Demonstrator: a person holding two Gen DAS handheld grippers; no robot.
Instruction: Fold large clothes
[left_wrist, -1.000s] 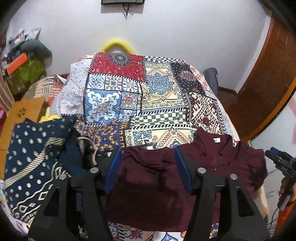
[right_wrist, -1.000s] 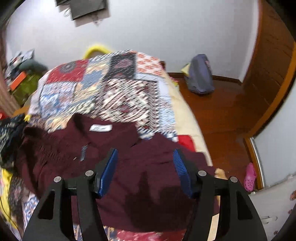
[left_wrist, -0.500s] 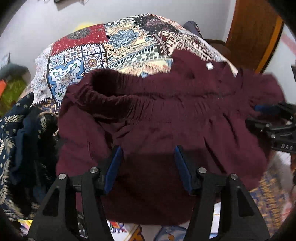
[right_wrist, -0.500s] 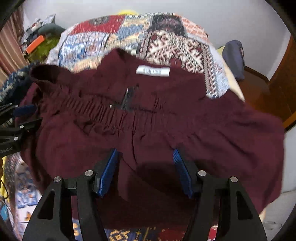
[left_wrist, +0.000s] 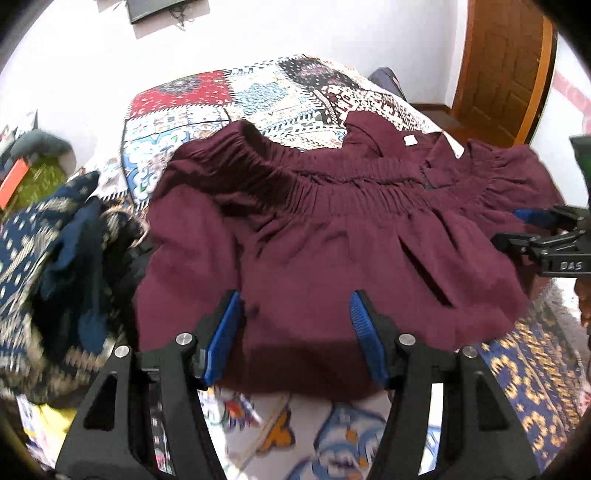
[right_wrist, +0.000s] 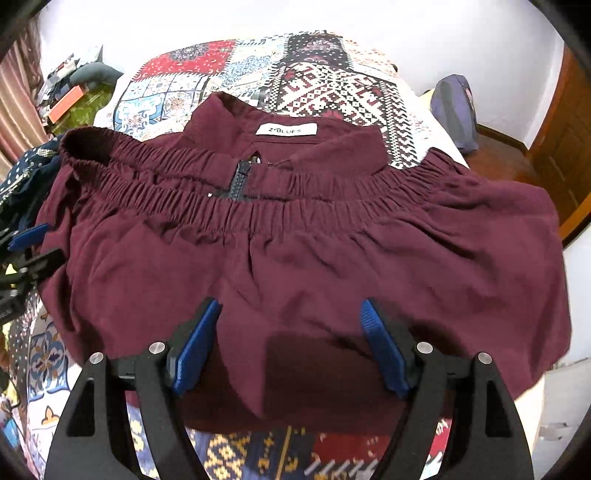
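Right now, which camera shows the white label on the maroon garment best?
The right wrist view: the white label faces the camera on the maroon garment, lettering visible. The left wrist view shows it only as a small blank patch.

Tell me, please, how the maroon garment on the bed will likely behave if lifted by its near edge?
The maroon garment looks thin and creased, so it would probably droop limply. Its gathered elastic waistband may bunch up. The zipper likely adds little stiffness.

maroon garment on a multicoloured patchwork bedspread
white label at its collar, dark zipper; blue pads on black fingers; navy patterned cloth at left; brown door upper right.
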